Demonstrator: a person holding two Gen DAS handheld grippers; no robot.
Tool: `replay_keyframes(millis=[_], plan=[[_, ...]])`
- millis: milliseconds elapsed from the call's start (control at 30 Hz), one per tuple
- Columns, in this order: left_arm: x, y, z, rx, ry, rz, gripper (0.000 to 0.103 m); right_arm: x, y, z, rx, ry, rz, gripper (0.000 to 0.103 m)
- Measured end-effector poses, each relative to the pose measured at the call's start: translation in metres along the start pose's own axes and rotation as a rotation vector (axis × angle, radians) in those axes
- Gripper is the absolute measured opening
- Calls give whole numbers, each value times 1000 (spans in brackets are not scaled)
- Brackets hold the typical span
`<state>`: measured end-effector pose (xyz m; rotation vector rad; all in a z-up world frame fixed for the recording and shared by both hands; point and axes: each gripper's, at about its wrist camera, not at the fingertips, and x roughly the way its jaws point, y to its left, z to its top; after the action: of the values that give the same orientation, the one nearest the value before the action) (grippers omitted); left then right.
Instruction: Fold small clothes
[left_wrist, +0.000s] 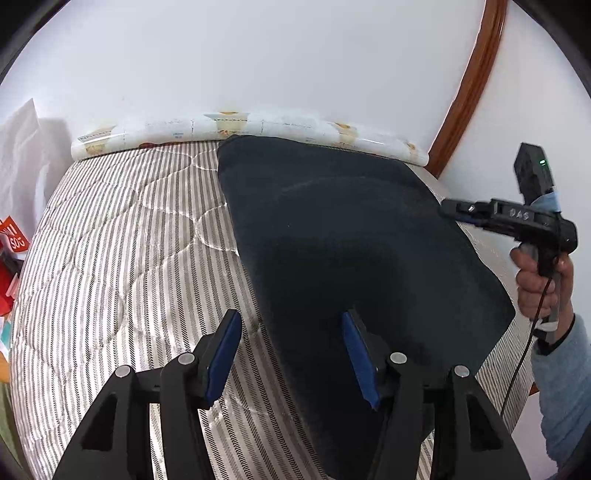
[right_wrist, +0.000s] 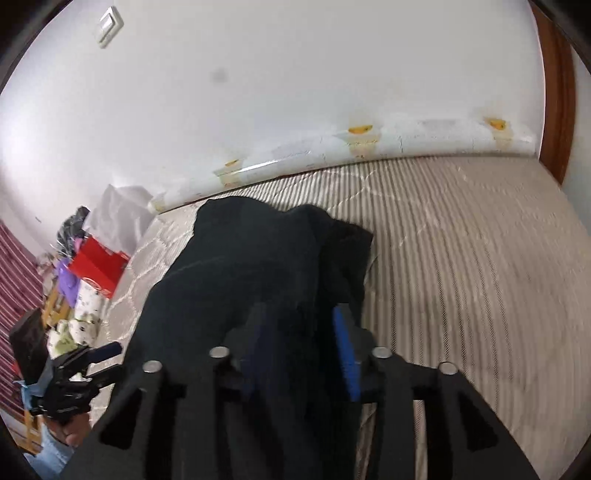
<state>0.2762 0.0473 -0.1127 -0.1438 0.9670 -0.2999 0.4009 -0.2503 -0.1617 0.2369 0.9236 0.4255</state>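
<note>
- The dark navy, soft knit garment (left_wrist: 354, 236) lies spread on the striped grey-and-white quilted mattress (left_wrist: 122, 240), on the mattress's right half as your left wrist camera sees it, its far edge close to the patterned plastic-wrapped roll (left_wrist: 192, 129) along the white wall (left_wrist: 258, 55).
- Your left gripper (left_wrist: 291, 354) hangs with its jaws wide apart and nothing between them. One blue pad (left_wrist: 221, 354) sits over bare mattress and the other over the cloth, so the garment's near left edge runs between them. That looks like a line-up for pinching this edge.
- Your right gripper (right_wrist: 301, 350) is clamped on a bunched part of the garment (right_wrist: 236, 266); dark fabric fills the gap between its blue pads (right_wrist: 345, 354) and drapes away from them. Holding it there likely lets you lift that side and carry it across for a fold.
- In the left wrist view, your right hand (left_wrist: 539, 280) sits at the garment's far right edge, so the two grippers stand on opposite sides of the cloth. That spread should keep the fabric taut while it turns over.
- The right wrist view is blurred, so you cannot judge how much cloth is caught.
- The red box (right_wrist: 98, 267) and the clutter beside the bed lie well apart from the garment.
- I judge the fold as only begun: most of the cloth is flat and single-layered.
</note>
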Motion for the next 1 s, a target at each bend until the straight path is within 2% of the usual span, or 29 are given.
replay_keyframes(millis=[67, 133, 167, 233, 300, 467, 667, 933, 1000], plan=[[1, -1, 0, 0, 3, 0, 54, 16, -1, -6, 24, 46, 15, 43], [2, -1, 1, -3, 7, 4, 55, 32, -5, -9, 38, 92, 36, 4], [1, -1, 1, -8, 8, 4, 55, 34, -5, -9, 31, 98, 71, 4], [0, -3, 2, -8, 9, 13, 55, 15, -8, -8, 2, 7, 91, 3], [-2, -5, 3, -4, 8, 19, 55, 1, -18, -8, 19, -46, 139, 3], [-4, -10, 2, 0, 6, 51, 55, 8, -18, -13, 31, -27, 57, 3], [-14, -16, -5, 12, -1, 85, 55, 1, -2, -20, -19, -29, -43, 5], [-37, -19, -30, 18, 3, 111, 55, -39, -9, -59, -13, -39, -153, 6], [-44, -18, -40, 21, 11, 116, 55, -55, -10, -73, -8, -51, -173, 13]])
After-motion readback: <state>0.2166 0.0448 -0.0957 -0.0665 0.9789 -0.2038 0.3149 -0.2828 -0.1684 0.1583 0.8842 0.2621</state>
